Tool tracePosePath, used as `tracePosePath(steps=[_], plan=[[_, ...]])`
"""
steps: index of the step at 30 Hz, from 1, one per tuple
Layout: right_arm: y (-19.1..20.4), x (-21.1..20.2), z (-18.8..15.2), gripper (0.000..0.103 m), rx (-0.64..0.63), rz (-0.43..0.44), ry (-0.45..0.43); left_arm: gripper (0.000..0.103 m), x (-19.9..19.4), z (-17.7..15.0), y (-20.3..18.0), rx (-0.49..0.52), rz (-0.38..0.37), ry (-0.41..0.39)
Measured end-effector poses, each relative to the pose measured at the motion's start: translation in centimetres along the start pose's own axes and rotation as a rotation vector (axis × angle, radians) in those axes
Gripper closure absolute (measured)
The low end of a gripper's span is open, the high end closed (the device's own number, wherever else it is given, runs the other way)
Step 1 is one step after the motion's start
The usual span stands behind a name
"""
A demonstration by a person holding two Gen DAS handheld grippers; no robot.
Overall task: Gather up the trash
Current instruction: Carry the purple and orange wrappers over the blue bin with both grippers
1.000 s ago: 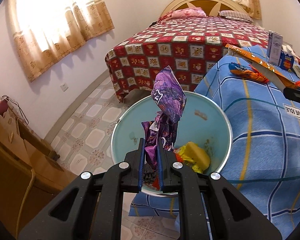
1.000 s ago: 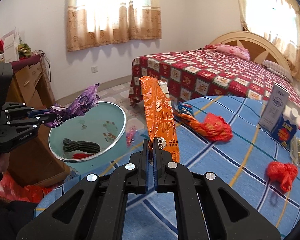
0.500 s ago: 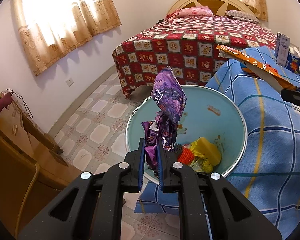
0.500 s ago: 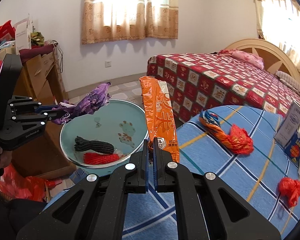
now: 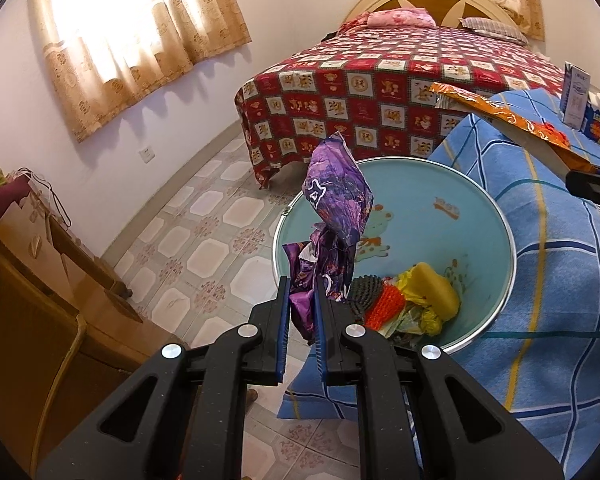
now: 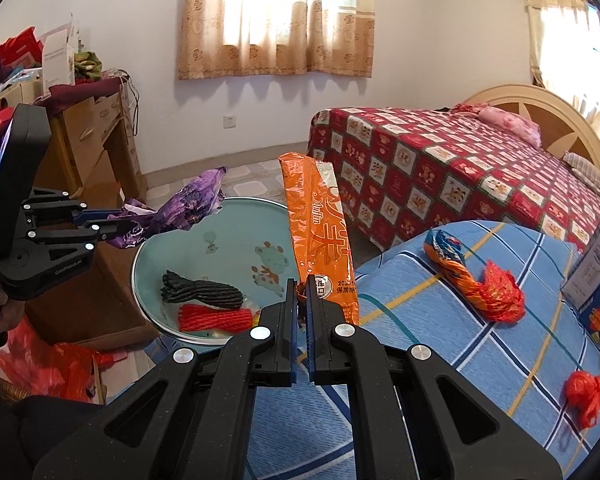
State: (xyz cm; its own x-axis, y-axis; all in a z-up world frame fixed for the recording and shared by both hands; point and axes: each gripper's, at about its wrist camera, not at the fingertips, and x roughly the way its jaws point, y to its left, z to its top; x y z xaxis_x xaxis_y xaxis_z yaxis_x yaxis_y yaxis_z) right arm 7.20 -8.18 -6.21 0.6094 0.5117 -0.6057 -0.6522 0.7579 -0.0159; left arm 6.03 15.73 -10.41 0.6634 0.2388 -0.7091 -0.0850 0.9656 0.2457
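Observation:
My left gripper (image 5: 302, 288) is shut on a crumpled purple wrapper (image 5: 338, 208) that sticks up over the near rim of a pale blue basin (image 5: 452, 184). The basin holds yellow, red and black scraps (image 5: 416, 300). In the right wrist view the left gripper (image 6: 108, 224) holds the purple wrapper (image 6: 188, 208) above the basin (image 6: 216, 236) from the left. My right gripper (image 6: 302, 292) is shut on the lower end of a long orange wrapper (image 6: 320, 236), which stands upright at the basin's right rim, over the edge of the blue checked cloth (image 6: 420, 320).
On the blue cloth lie an orange-blue wrapper (image 6: 456, 264), a red crumpled bag (image 6: 504, 296), another red bag (image 6: 586, 392) and small cartons (image 6: 596, 276). A red patterned bed (image 6: 440, 168) stands behind. A wooden cabinet (image 5: 40, 280) and tiled floor (image 5: 204, 248) lie left of the basin.
Both grippers have drifted toward the basin, which now looms larger and more central in both views. The orange wrapper now stands at the basin's right rim. Both grips are unchanged.

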Motion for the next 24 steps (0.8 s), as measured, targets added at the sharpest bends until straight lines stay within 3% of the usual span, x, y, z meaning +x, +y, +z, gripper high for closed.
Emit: tracePosePath(steps=[24], plan=[[0.91, 0.26, -0.28, 0.099, -0.021, 0.019, 0.006, 0.092, 0.38, -0.38, 0.24, -0.009, 0.001, 0.005]])
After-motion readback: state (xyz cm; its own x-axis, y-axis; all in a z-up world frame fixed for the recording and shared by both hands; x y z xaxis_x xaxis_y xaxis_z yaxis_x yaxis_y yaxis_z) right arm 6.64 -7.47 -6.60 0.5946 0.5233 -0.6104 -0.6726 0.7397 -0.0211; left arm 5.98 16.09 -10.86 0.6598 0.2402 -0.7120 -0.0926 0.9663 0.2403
